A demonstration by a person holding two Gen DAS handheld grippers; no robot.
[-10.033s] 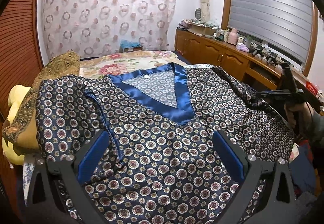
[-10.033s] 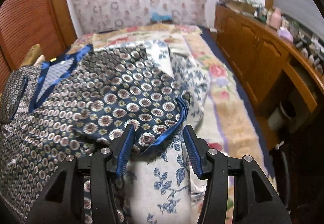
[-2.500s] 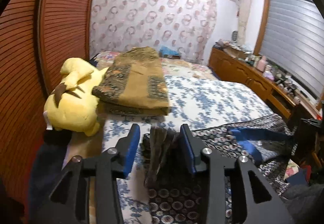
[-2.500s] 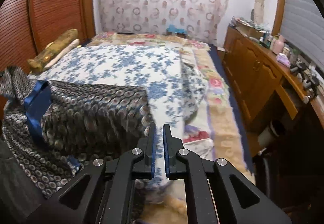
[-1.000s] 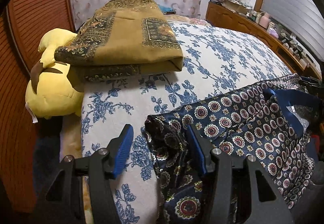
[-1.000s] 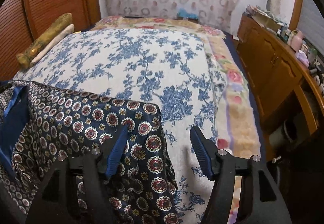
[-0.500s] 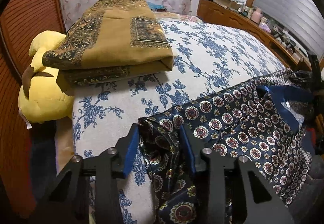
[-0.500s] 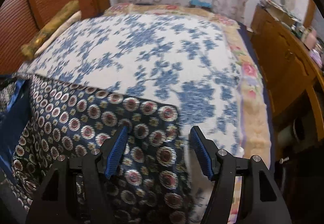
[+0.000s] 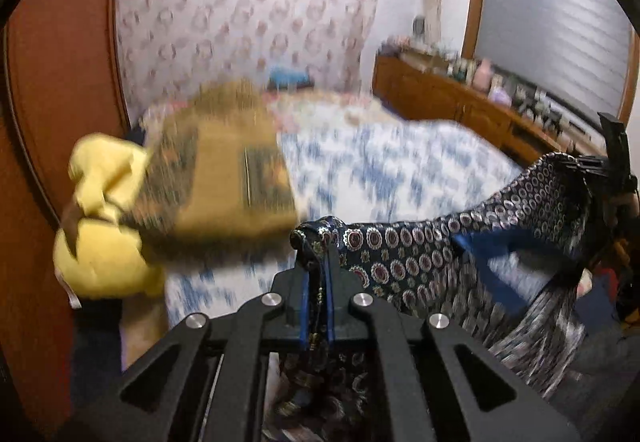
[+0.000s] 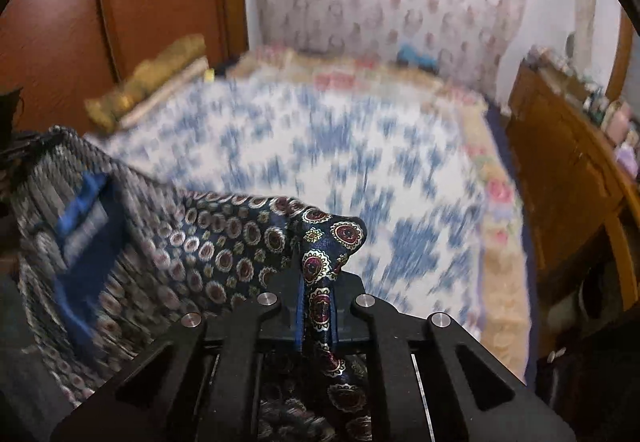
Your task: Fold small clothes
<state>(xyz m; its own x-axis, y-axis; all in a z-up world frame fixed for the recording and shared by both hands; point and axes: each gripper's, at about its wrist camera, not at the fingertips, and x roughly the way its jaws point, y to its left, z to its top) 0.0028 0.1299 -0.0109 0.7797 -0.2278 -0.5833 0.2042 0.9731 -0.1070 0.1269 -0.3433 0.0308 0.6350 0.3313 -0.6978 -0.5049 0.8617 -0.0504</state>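
Observation:
A dark navy garment with a medallion print and blue satin trim (image 9: 420, 246) hangs stretched in the air between my two grippers, above the near end of the bed. My left gripper (image 9: 316, 274) is shut on one corner of it. My right gripper (image 10: 316, 294) is shut on the other corner (image 10: 332, 234). In the left wrist view the right gripper (image 9: 612, 162) shows at the far right, holding the cloth up. The garment (image 10: 160, 242) sags to the left in the right wrist view. Both views are blurred by motion.
The bed has a white quilt with blue flowers (image 10: 320, 146). A folded ochre blanket (image 9: 224, 166) and a yellow plush toy (image 9: 104, 218) lie at its left side. A wooden cabinet (image 10: 568, 170) runs along the right. A red-brown wardrobe (image 9: 60, 82) stands left.
Both grippers have shut on the garment's corners and lifted it off the quilt. Half a second ago both were open over the cloth lying on the bed.

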